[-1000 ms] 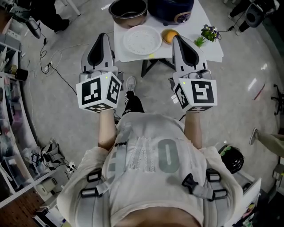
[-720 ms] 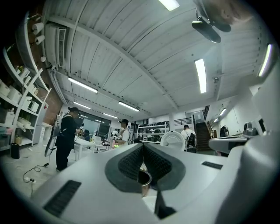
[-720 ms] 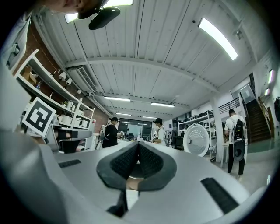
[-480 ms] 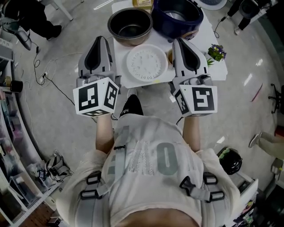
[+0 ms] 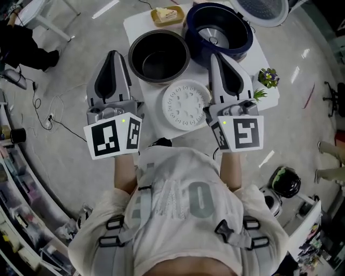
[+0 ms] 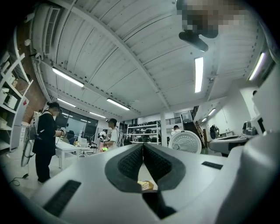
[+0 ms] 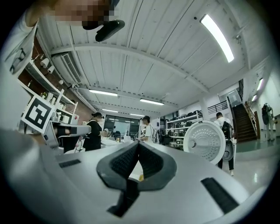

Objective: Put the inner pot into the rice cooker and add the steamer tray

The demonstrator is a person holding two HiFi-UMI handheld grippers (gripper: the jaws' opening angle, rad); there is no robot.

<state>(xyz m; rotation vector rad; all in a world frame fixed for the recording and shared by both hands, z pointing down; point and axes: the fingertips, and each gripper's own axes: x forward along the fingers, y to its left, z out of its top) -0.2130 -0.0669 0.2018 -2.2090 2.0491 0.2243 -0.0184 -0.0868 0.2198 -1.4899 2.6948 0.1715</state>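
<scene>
On the small white table (image 5: 139, 24) in the head view stands a dark metal inner pot (image 5: 159, 56), empty, at the left. A dark blue rice cooker (image 5: 218, 27) sits at the back right with its white lid (image 5: 259, 8) up. The white perforated steamer tray (image 5: 186, 105) lies flat near the front edge. My left gripper (image 5: 112, 54) is shut and empty, hovering just left of the pot. My right gripper (image 5: 214, 56) is shut and empty, above the tray's right side in front of the cooker. Both gripper views look level across the room, each gripper (image 6: 143, 145) (image 7: 138, 143) with its jaws together.
A yellow item in a small tray (image 5: 166, 15) sits at the table's back, a small plant (image 5: 268, 77) at its right edge. A helmet (image 5: 285, 182) and cables (image 5: 43, 121) lie on the floor. Two people (image 6: 46, 140) stand at benches farther off.
Both grippers have travelled forward with the person, from short of the table to over its front part. The pot, tray and cooker now lie much closer in the head view.
</scene>
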